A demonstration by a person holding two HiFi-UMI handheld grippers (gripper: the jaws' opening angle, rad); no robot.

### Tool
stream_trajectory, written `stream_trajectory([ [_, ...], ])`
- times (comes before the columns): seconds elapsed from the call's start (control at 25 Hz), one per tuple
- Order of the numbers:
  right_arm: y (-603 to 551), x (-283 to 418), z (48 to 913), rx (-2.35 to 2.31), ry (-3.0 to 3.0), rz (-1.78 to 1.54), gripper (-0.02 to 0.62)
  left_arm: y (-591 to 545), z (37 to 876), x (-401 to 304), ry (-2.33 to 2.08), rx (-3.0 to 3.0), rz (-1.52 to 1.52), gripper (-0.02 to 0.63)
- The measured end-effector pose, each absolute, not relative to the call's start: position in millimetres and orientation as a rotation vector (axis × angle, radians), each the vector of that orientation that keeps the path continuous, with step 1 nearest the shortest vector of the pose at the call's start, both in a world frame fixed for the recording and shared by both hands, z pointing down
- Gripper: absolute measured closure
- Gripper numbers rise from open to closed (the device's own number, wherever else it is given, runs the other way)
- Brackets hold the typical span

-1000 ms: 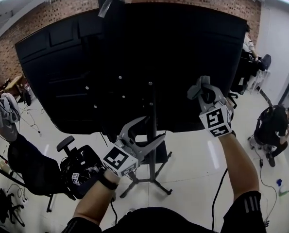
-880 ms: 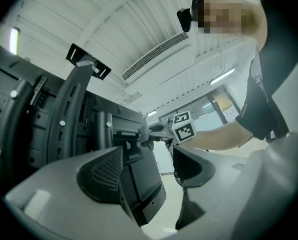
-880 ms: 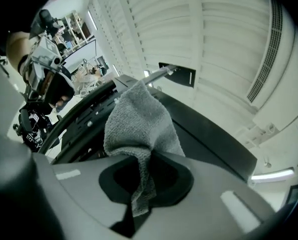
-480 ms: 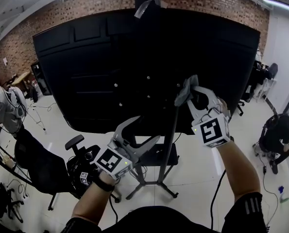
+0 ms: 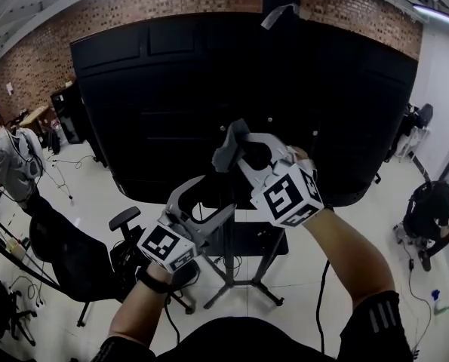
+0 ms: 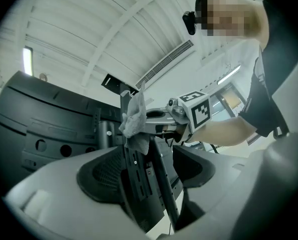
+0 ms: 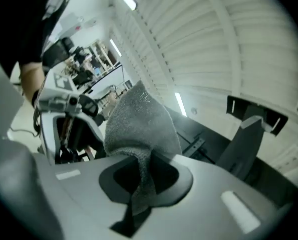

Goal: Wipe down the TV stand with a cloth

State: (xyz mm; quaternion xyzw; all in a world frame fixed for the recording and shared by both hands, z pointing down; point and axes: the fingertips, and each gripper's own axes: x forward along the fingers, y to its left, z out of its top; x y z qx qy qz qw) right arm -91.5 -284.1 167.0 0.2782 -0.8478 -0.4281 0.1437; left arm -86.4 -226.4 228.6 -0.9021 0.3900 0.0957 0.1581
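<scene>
Now: right gripper (image 5: 238, 142) clamped shut on thin fold of grey cloth (image 7: 138, 124); cloth may slip out once rubbed along TV stand post (image 5: 237, 256). Left gripper (image 5: 211, 196) jaws wide apart, empty, near post; could bump it.

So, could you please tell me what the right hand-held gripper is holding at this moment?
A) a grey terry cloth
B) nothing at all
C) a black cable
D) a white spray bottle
A: in the right gripper view, the right hand-held gripper has its jaws shut on a grey terry cloth, which bunches up out from between them.
</scene>
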Motion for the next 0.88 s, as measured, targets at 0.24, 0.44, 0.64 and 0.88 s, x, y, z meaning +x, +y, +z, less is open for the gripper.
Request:
stream_trajectory([
  [0.24, -302.1, -165.5, 172.1, 0.872, -2.419, -1.147, 0.575, -223.4, 231.8, -143.2, 1.174, -2.563, 0.297, 0.268],
  [0.44, -319.2, -210.1, 191.3, 0.879, -2.317, -1.117, 0.575, -219.8, 237.4, -182.3, 1.19, -2.577, 0.319, 0.268],
  [0.64, -344.4, -225.7, 202.0, 0.993, -2.111, -1.144, 0.575, -220.1, 246.8, -211.8, 1.199, -2.597, 0.33, 0.268],
  [0.88, -362.6, -236.5, 209.7, 1.043, -1.872, -1.243, 0.575, -224.7, 256.6, -224.7, 1.163, -2.627, 0.333, 0.268],
])
